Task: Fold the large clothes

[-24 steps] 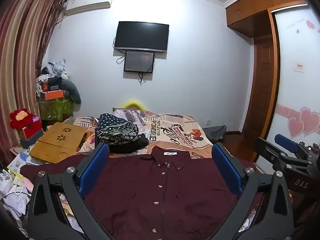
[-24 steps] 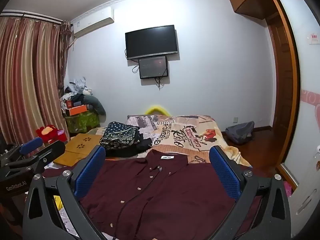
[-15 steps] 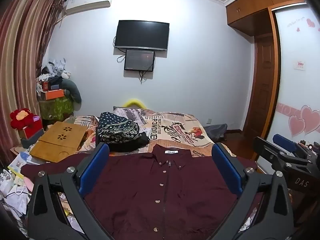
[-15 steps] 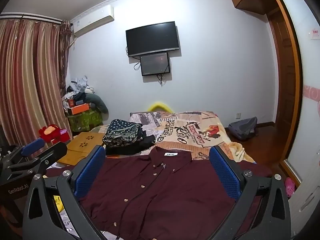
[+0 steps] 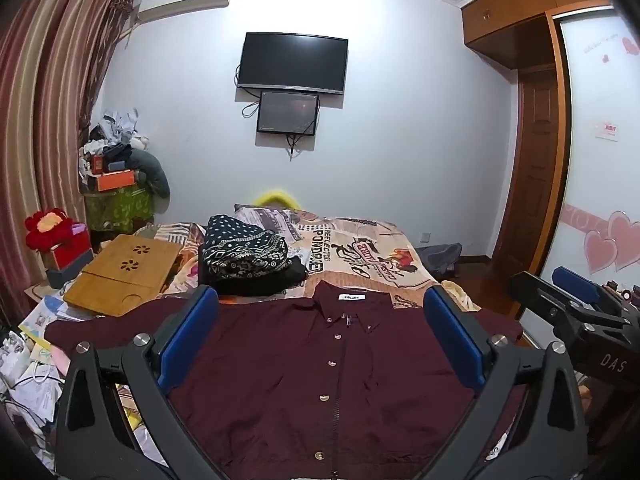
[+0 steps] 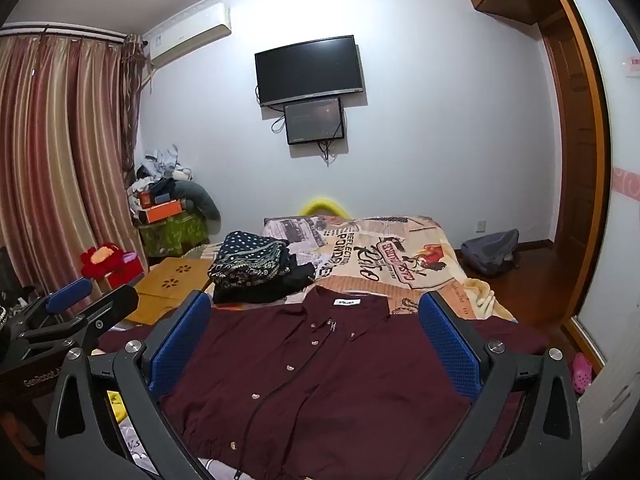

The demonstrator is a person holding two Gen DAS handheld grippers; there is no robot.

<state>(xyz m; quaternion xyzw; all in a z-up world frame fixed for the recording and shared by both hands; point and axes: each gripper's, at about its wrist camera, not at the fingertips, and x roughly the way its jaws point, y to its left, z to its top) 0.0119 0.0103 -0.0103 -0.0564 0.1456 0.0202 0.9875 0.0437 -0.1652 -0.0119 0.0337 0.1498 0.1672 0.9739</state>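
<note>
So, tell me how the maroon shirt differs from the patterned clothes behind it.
The maroon shirt is spread flat, front up, collar toward the wall; the patterned clothes are folded into a stack. The shirt is plain with buttons; the top of the stack is dark with white dots and geometric bands. Both lie on the bed.

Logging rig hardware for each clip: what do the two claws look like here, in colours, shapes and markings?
The two match: the left claw and the right claw each have a black angular frame with cut-out slots and silver bolts, and two fingers faced with blue textured pads. The right body reads "DAS", the left "GenRobot.AI". No cables or sleeves show.
</note>
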